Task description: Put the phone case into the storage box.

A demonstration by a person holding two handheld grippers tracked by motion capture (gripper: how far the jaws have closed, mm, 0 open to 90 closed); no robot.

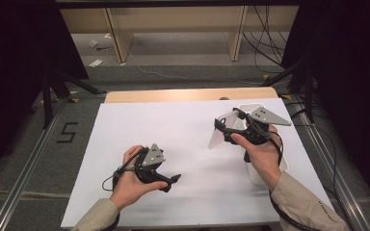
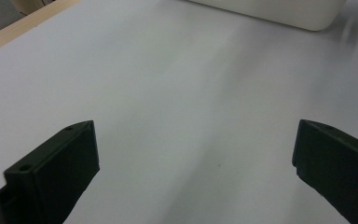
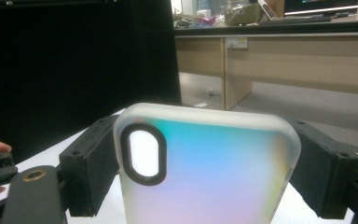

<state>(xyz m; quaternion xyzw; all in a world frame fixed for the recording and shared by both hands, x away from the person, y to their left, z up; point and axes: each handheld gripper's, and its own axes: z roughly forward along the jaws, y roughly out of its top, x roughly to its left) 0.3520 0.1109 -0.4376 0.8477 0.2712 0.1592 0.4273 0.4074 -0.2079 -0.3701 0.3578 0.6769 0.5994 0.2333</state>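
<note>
- Frosted translucent phone case (image 3: 205, 172) with a black-ringed camera cutout sits clamped between the right gripper (image 1: 226, 127) jaws, lifted off the white table sheet (image 1: 183, 130).
- Left gripper (image 1: 171, 182) hovers low over the sheet, jaws spread wide, nothing in them.

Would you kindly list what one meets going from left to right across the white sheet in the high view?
Left hand-held gripper, its jaws open over the white sheet → phone case, clamped upright → right hand-held gripper holding it → white tray at the sheet's right edge.
</note>
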